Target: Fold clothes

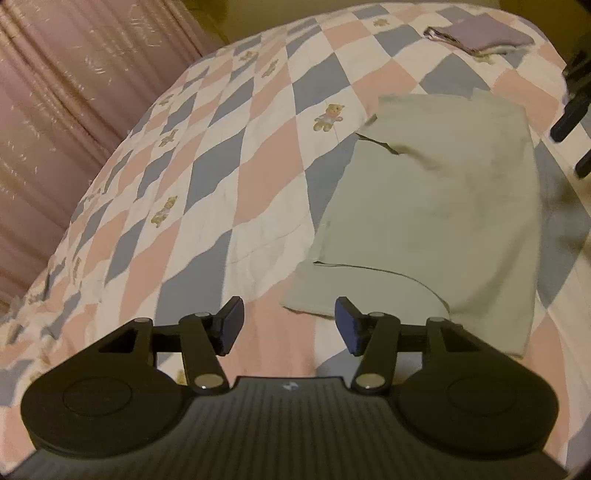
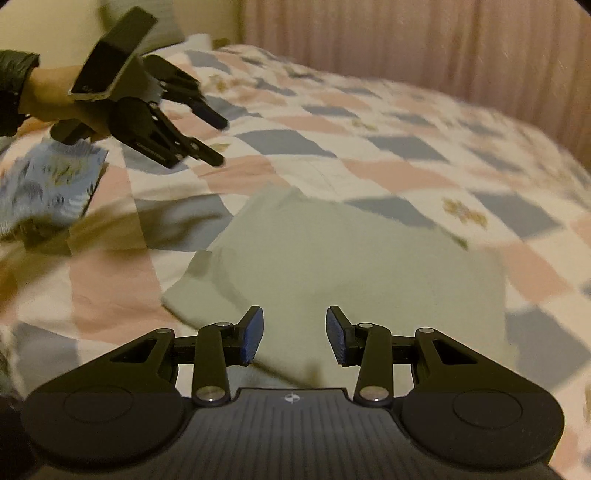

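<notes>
**Green garment mostly folded, both claws empty**

Left wrist view: left gripper (image 1: 289,325) spread wide, nothing between the pads, hovering just off the near-left corner of the pale green garment (image 1: 436,206). Garment lies flat on the patchwork quilt (image 1: 221,177), already folded into a rough rectangle, with layered edges showing at the near end and a flap visible at the far-left corner. A folded purple-topped stack (image 1: 480,35) sits well apart at the far end of the bed, looks like finished work. Dark shape at the right edge is probably the other gripper; too cropped to be sure.

Right wrist view: right gripper (image 2: 294,334) also wide open, holding nothing, directly over the near edge of the same green garment (image 2: 354,266). Left gripper (image 2: 218,142) is up in the air to the left, clear of the cloth. Blue patterned fabric (image 2: 48,188) lies at the left, blurred; can't tell whether it's folded.

Judgement: this piece probably needs one more fold or just stacking; the blue item may be left.
</notes>
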